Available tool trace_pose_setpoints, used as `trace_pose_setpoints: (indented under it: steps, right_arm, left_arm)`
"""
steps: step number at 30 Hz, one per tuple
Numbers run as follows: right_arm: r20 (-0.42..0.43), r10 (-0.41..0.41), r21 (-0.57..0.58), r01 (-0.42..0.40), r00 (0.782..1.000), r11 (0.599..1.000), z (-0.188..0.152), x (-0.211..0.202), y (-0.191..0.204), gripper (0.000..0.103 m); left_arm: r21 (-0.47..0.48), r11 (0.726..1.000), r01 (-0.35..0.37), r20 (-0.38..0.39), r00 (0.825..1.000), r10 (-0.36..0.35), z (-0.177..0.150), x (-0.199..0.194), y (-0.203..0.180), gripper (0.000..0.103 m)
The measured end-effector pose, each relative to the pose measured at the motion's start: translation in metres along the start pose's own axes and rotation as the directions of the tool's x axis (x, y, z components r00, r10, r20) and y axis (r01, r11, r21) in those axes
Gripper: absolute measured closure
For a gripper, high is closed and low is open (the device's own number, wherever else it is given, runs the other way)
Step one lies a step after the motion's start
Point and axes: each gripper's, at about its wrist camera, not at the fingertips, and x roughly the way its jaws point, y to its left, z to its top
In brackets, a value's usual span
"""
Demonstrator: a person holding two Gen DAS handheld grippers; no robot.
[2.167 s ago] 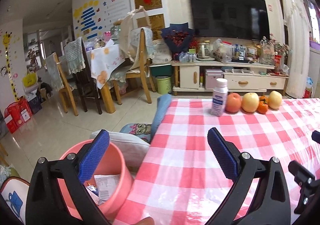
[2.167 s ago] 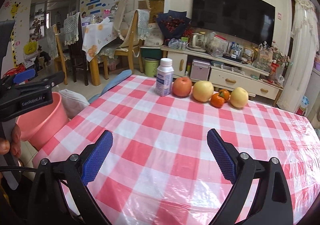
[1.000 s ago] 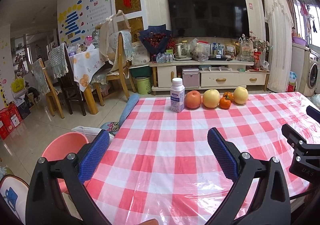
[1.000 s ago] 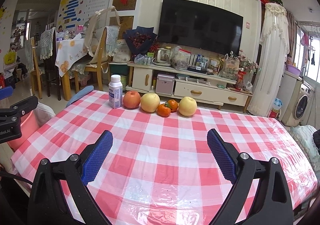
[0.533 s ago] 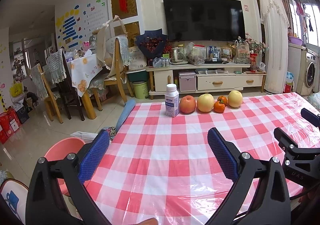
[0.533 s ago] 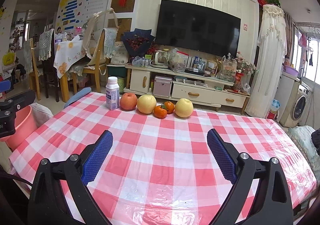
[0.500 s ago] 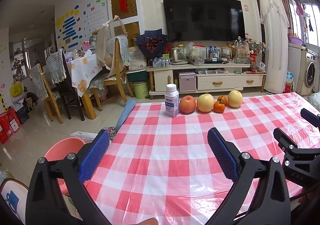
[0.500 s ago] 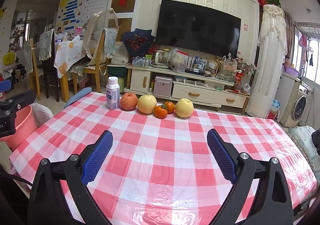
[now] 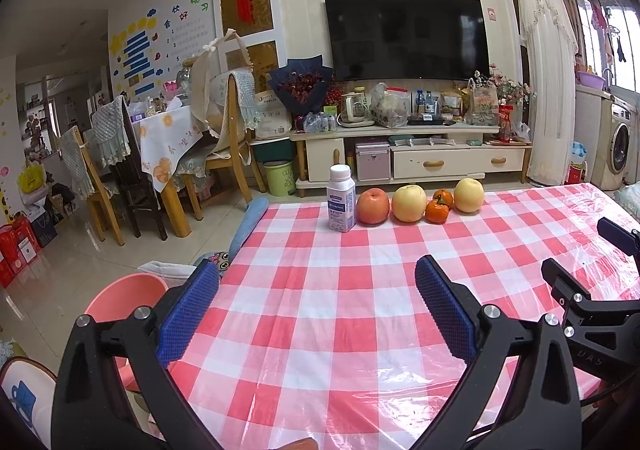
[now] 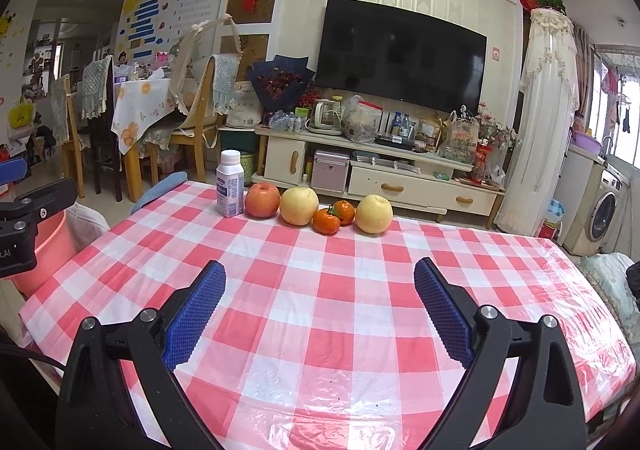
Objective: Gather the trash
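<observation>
A pink bin (image 9: 120,298) stands on the floor off the table's left edge, also seen as the bin (image 10: 48,246) behind my left gripper's body in the right wrist view. My left gripper (image 9: 316,310) is open and empty above the near part of the red-and-white checked table (image 9: 360,290). My right gripper (image 10: 320,306) is open too, with nothing between its blue pads. A white bottle (image 9: 341,204) stands upright at the far edge, next to a row of fruit (image 9: 408,203). No loose litter shows on the cloth.
A red apple (image 10: 262,200), two yellow apples (image 10: 299,205) and two tangerines (image 10: 334,217) line the table's far side. A cushion (image 9: 168,270) lies beside the bin. Dining chairs (image 9: 224,138) stand far left, a TV cabinet (image 9: 412,158) behind.
Both grippers have pulled back and swung right, from over the pink bin to facing the table squarely. The bin has slid toward the left edge of view. The jaws have stayed open.
</observation>
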Motion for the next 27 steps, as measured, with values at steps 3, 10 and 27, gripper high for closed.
trace_pose_setpoints:
  steps: [3,10,27]
  right_arm:
    - [0.000,0.000,0.000,0.000,1.000,1.000,0.000,0.000,0.000,0.009]
    - [-0.002,0.001,-0.001,-0.001,1.000,1.000,0.000,0.000,0.001,0.009]
    - [-0.056,0.025,0.004,-0.025,0.998,1.000,-0.006,0.011,-0.004,0.009]
  left_arm:
    - [0.002,1.000,-0.002,0.000,1.000,0.002,0.000,0.000,0.000,0.004]
    - [0.002,1.000,0.003,-0.008,1.000,-0.002,-0.003,0.002,-0.004,0.004]
    - [0.003,0.999,0.047,-0.046,0.998,-0.047,-0.014,0.032,-0.013,0.004]
